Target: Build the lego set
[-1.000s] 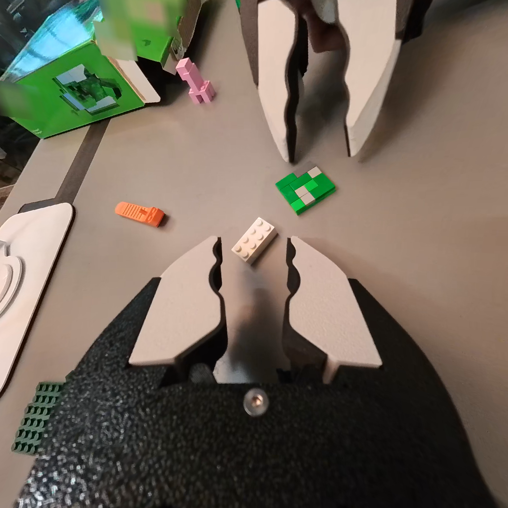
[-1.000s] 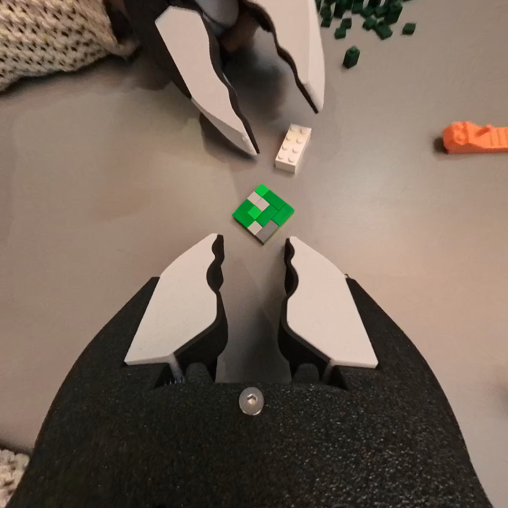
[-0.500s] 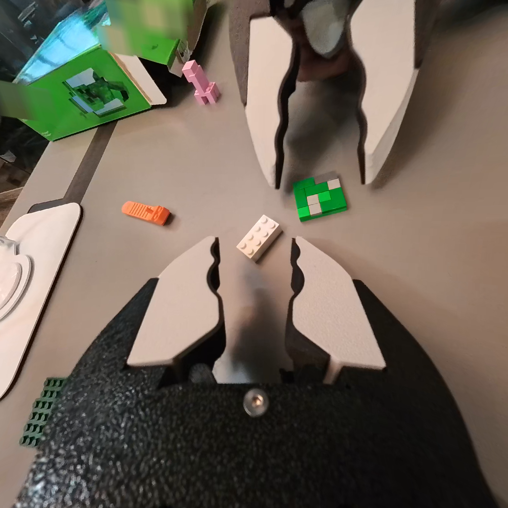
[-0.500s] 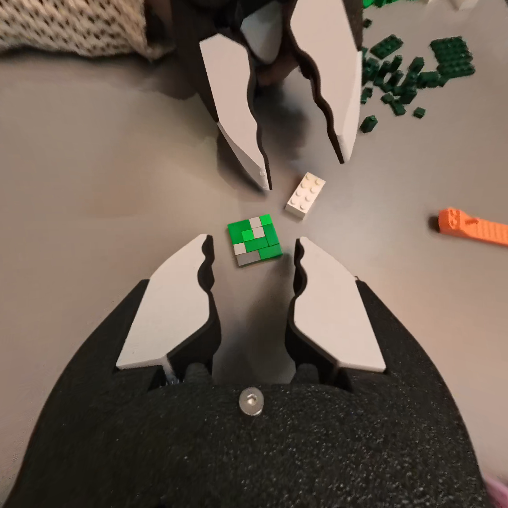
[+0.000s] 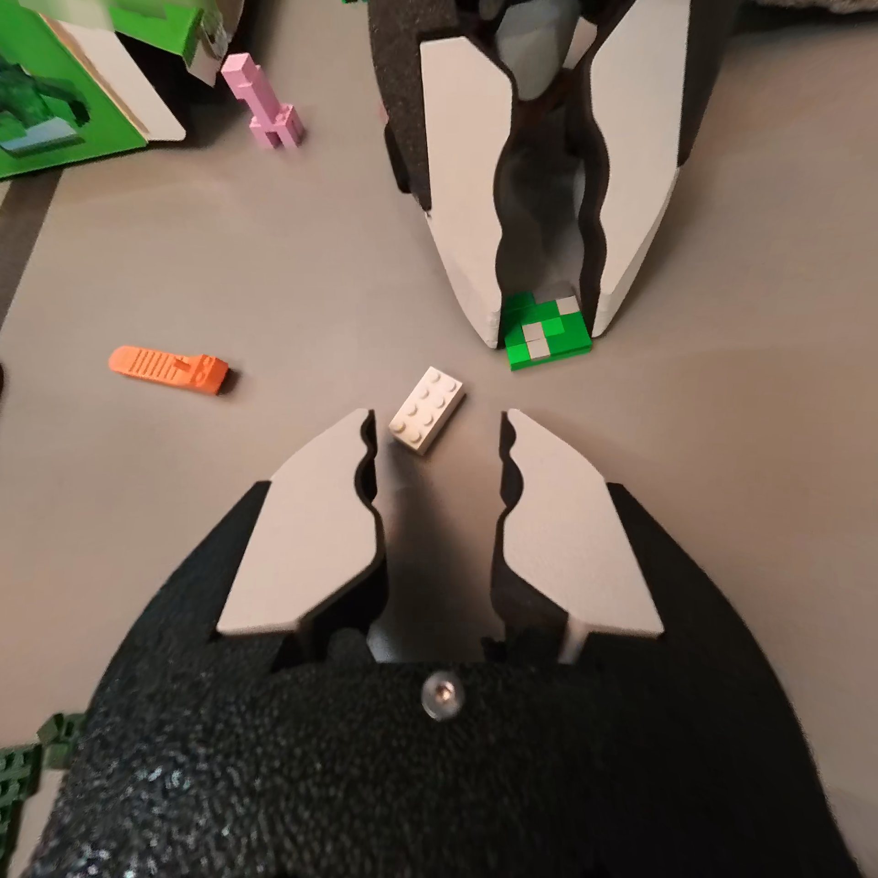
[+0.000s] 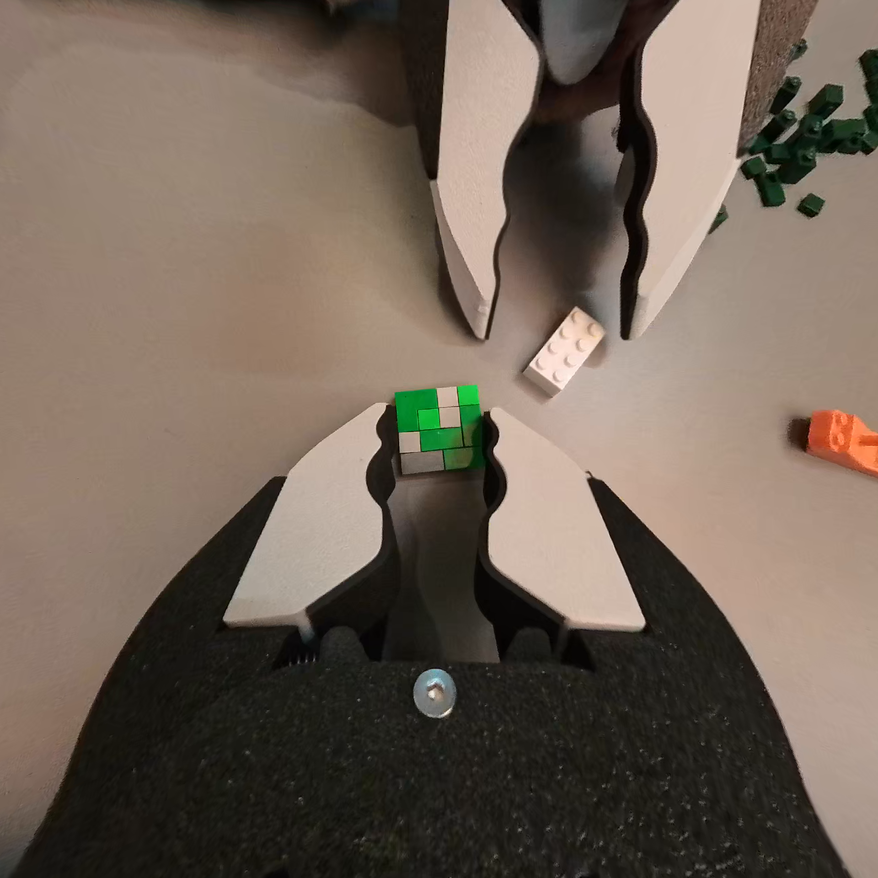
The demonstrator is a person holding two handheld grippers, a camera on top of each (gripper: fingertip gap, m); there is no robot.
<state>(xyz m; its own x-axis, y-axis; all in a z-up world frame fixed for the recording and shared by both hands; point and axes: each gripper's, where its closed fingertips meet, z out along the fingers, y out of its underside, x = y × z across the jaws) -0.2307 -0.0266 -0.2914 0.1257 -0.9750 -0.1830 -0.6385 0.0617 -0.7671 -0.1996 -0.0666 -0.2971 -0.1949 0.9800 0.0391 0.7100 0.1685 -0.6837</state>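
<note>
A flat square panel of green, white and grey tiles lies on the grey table. My right gripper is shut on it, one finger against each side; the left wrist view shows the same grip on the panel. A white 2x4 brick lies flat, studs up, just ahead of my left gripper, which is open and empty. In the right wrist view the brick sits near the left gripper's fingertips, not touching either.
An orange brick separator lies left of the brick, also visible in the right wrist view. A pink figure and a green box stand at the far left. Loose dark green bricks lie behind the left gripper.
My right gripper moved forward around the green panel and closed on its sides. My left gripper came a little nearer the white brick and stayed open.
</note>
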